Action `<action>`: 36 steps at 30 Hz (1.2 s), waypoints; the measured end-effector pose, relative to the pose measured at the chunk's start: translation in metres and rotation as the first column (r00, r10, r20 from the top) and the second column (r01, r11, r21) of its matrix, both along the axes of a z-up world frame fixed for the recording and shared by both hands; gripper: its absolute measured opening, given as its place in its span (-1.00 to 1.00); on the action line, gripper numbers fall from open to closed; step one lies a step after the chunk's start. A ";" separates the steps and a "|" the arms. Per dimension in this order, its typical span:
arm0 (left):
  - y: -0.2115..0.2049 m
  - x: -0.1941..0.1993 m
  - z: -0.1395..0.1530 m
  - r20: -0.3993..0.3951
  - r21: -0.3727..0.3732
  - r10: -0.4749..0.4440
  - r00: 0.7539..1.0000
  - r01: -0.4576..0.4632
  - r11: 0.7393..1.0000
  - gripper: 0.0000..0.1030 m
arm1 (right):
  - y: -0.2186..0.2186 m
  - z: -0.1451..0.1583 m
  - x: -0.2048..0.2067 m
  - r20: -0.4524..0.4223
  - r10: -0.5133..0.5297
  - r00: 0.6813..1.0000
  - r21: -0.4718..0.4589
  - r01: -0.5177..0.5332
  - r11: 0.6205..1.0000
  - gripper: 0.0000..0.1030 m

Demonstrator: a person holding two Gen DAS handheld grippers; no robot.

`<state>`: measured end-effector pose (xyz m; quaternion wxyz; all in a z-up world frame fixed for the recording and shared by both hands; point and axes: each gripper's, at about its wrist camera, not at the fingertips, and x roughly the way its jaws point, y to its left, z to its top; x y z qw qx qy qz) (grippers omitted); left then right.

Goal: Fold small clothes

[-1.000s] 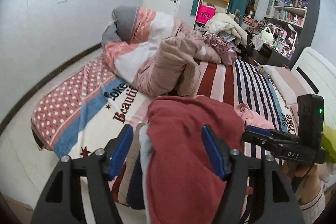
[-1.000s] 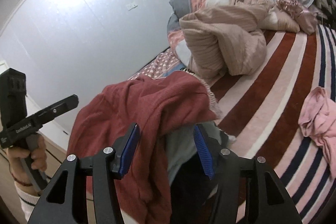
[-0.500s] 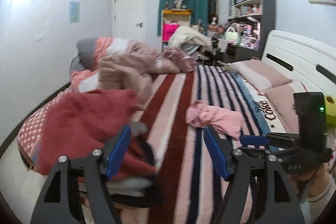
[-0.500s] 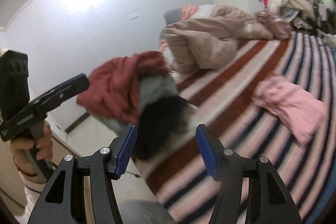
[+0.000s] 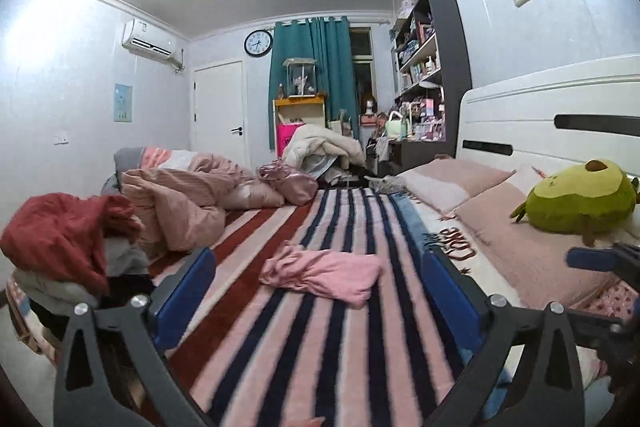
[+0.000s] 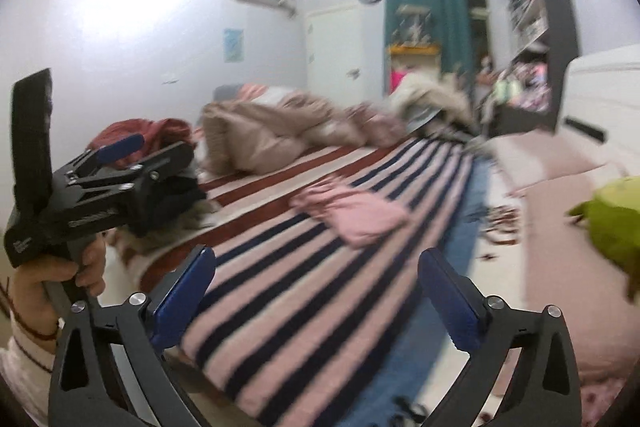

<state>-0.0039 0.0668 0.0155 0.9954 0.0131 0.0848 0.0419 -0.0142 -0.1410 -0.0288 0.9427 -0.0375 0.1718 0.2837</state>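
**Both claws swing off the clothes pile toward the pink garment**

A second ago both cameras were filled by the red top on the clothes pile [image 5: 68, 251] at the bed's left edge. Now the striped bed [image 5: 340, 327] fills each view, and the pile sits off to the left, still unfolded. That suggests the pile is left for later and the next piece to fold is the pink garment [image 5: 320, 273], which lies crumpled in the middle of the striped blanket, well apart from the pile and ahead of both claws.

The left claw [image 5: 318, 301] is spread wide and empty, with the pink garment showing between its blue fingers. The right claw [image 6: 316, 301] is likewise spread and holds nothing.

The left view is sharp: it shows the pillows, the whole green plush toy [image 5: 576, 199] by the headboard and only a blue fingertip of the right claw. The right view is blurred by motion, but it alone shows the person's left hand [image 6: 48, 287] gripping the left claw's handle beside the pile.
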 end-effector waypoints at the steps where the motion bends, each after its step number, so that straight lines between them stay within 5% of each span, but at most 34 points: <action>1: -0.007 0.003 -0.002 -0.005 -0.012 -0.009 1.000 0.009 1.000 0.97 | -0.008 0.001 -0.005 0.018 -0.021 1.000 -0.014 0.022 1.000 0.97; 16: -0.049 0.016 -0.022 -0.037 -0.019 -0.062 0.997 0.061 0.998 0.97 | -0.071 -0.006 -0.017 0.022 -0.145 0.989 0.067 0.143 0.987 0.97; 36: -0.041 0.014 -0.030 -0.053 -0.010 -0.029 0.998 0.029 1.000 0.98 | -0.066 -0.007 -0.020 0.014 -0.138 0.990 0.067 0.136 0.988 0.97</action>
